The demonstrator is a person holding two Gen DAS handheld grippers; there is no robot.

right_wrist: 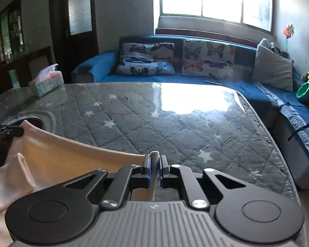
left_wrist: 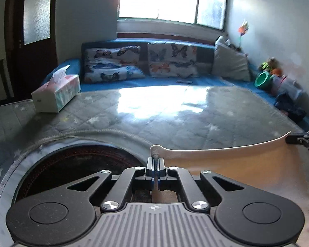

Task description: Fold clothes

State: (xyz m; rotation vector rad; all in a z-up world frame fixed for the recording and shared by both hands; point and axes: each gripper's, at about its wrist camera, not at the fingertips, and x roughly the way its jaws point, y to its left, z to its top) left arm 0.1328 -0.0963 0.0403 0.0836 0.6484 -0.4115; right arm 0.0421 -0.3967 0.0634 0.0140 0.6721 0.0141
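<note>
A pale peach garment (left_wrist: 232, 164) hangs stretched between my two grippers at the near edge of the table. My left gripper (left_wrist: 155, 163) is shut on its left end, with a tab of cloth sticking up between the pads. My right gripper (right_wrist: 154, 162) is shut on its other end the same way. From the left wrist view the right gripper (left_wrist: 302, 139) shows at the far right edge, pinching the cloth. In the right wrist view the garment (right_wrist: 57, 154) sags leftward to the left gripper (right_wrist: 8, 132), and a sleeve (right_wrist: 12, 177) droops below.
The table wears a grey quilted cover with white stars (right_wrist: 154, 119) under a glossy sheet. A tissue box (left_wrist: 56, 94) stands at its far left. A round dark opening (left_wrist: 78, 164) lies near left. Behind runs a blue sofa (right_wrist: 195, 78) with butterfly cushions (left_wrist: 171, 59) and a green bowl (left_wrist: 262, 80).
</note>
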